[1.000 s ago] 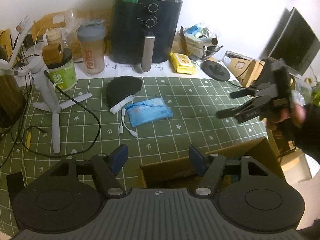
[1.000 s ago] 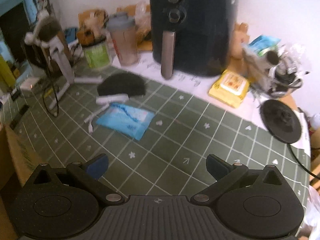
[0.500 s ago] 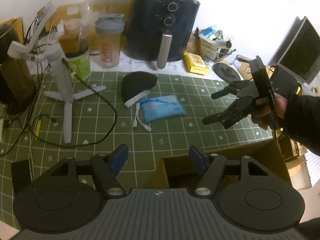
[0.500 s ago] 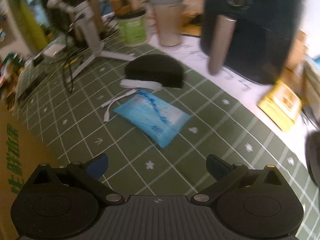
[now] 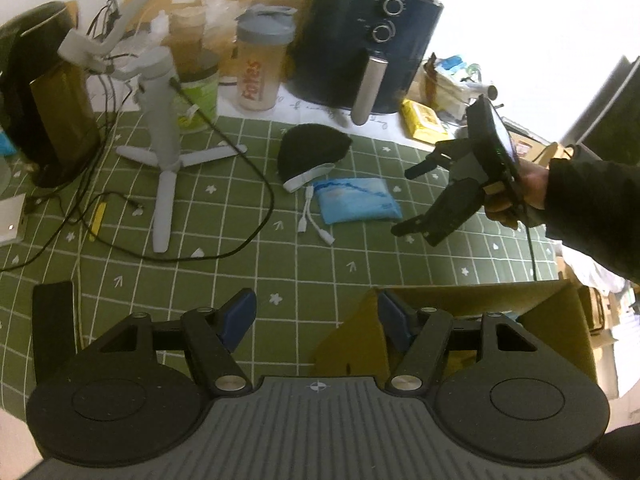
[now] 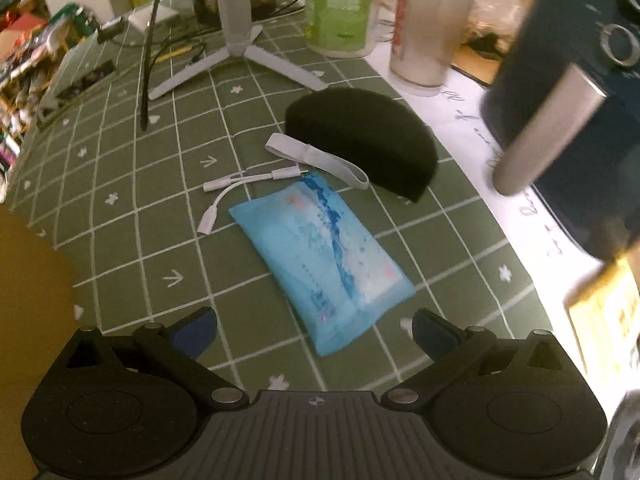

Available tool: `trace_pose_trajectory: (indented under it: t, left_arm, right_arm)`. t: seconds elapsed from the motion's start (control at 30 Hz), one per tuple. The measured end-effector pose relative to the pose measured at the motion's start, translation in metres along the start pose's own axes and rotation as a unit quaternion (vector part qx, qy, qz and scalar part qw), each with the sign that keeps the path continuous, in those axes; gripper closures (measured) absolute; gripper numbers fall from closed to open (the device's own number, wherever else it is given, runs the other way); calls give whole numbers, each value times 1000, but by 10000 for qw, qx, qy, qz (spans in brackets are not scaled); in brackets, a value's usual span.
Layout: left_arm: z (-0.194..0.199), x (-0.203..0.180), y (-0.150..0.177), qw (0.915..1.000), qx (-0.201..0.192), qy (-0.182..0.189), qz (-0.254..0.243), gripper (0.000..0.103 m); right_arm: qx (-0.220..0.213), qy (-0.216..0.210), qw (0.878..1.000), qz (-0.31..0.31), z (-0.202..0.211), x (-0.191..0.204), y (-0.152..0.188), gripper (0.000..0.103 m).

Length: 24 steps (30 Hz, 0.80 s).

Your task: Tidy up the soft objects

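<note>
Your right gripper (image 6: 314, 330) hangs over the blue pack (image 6: 320, 256), fingers spread and empty. The pack lies flat on the counter (image 6: 132, 208), just beside the black pad (image 6: 360, 136). Your left gripper (image 5: 314, 312) is spread too, holding nothing, by the box (image 5: 472, 300).

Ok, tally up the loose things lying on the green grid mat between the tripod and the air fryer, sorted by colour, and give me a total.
Black: 1, the cap with a white strap
Blue: 1, the soft tissue pack
White: 1, the short adapter cable
Total: 3
</note>
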<state>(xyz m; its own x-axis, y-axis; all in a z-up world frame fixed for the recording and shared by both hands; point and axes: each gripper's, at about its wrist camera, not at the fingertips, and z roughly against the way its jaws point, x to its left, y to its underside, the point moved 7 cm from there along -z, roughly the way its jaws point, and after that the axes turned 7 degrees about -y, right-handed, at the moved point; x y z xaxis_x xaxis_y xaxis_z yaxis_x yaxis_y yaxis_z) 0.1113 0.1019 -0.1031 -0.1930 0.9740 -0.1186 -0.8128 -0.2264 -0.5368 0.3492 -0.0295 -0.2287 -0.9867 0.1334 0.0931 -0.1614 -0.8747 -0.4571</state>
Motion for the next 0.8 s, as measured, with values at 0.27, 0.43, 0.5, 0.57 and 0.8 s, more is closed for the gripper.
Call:
trace_pose_trajectory:
  t: [0.27, 0.43, 0.5, 0.57, 0.8]
  left_arm:
    - [0, 16, 10, 9995, 105, -161, 239, 37]
    - [1, 23, 13, 9991, 123, -227, 323, 37]
    - [1, 25, 13, 9991, 131, -240, 334, 37]
    - [1, 25, 14, 9990, 130, -241, 340, 37]
    - [-1, 24, 11, 9994, 109, -180, 289, 37]
  right_arm:
    - [210, -154, 9993, 250, -37, -7, -24, 0]
    - [248, -320, 9990, 209, -52, -10, -38, 0]
    - [365, -452, 9983, 78, -57, -12, -38, 0]
    - [389, -478, 9981, 80, -58, -11, -37, 1]
    - [765, -612, 9946, 343, -49, 6, -23, 12]
